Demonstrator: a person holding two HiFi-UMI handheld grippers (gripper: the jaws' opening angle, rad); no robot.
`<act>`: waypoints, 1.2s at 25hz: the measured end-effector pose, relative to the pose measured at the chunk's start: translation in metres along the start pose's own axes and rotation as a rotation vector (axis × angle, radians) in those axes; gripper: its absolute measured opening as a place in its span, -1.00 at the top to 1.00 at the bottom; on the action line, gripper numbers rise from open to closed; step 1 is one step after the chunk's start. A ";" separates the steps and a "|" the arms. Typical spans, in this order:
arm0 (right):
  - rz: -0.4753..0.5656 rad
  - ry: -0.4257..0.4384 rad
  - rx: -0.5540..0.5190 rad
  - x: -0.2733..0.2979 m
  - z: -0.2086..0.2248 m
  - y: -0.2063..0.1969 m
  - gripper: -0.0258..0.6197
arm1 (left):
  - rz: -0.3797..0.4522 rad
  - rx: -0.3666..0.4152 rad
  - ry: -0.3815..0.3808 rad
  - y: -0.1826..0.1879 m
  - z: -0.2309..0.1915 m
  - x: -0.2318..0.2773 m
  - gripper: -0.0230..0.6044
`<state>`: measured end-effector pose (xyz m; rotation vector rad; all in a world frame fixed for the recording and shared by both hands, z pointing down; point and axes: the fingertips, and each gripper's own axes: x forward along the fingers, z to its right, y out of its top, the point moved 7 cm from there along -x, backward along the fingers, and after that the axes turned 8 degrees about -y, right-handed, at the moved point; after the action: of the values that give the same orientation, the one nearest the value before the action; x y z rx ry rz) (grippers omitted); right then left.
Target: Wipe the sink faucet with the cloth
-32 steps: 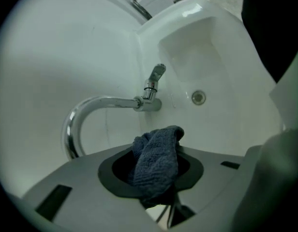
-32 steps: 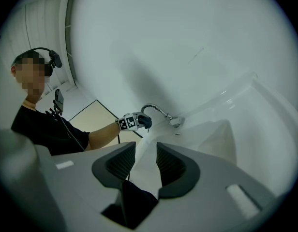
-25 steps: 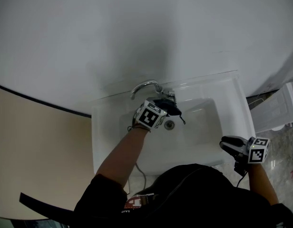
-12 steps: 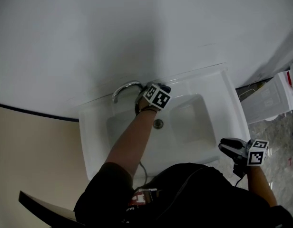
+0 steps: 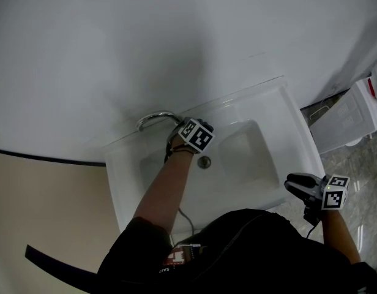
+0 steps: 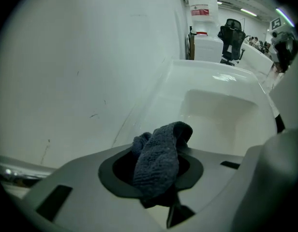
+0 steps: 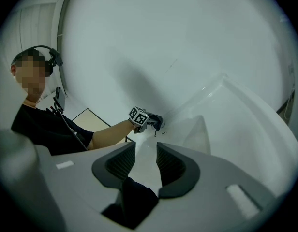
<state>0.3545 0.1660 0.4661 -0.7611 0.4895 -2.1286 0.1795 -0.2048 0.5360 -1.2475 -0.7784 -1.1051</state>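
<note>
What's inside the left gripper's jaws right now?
A bunched dark cloth, clamped in the left gripper. It hides whatever lies directly behind it; contact with the faucet can't be seen.

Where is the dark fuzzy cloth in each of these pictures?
Left gripper view: bottom centre, the dark blue knitted cloth pinched between the jaws.
Head view: hidden beneath the left gripper, beside the curved chrome faucet.
Right gripper view: middle, a dark scrap at the left gripper's tip.
Shared landmark: the white sink.
</note>
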 end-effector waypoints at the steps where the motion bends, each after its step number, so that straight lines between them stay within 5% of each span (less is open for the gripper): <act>1: 0.003 0.005 0.002 0.001 0.000 -0.001 0.50 | 0.004 0.003 0.009 -0.002 0.002 -0.001 0.56; 18: 0.091 0.019 0.018 -0.016 0.014 -0.007 0.50 | 0.046 -0.172 -0.064 -0.054 0.001 -0.048 0.56; 21: 0.095 0.019 0.021 -0.017 0.017 -0.002 0.50 | -0.011 -0.027 0.130 -0.038 -0.023 -0.065 0.56; 23: 0.094 0.023 0.016 -0.016 0.015 -0.003 0.50 | -0.086 0.104 0.190 -0.026 -0.022 -0.057 0.56; 28: 0.079 0.039 0.006 -0.013 0.008 -0.004 0.50 | -0.425 0.590 0.316 -0.018 0.002 0.003 0.56; 30: 0.080 0.035 0.007 -0.012 0.006 -0.005 0.50 | -0.500 0.718 0.364 -0.013 -0.001 0.016 0.56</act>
<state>0.3617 0.1780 0.4696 -0.6901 0.5225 -2.0708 0.1724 -0.2084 0.5549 -0.2381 -1.1008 -1.2388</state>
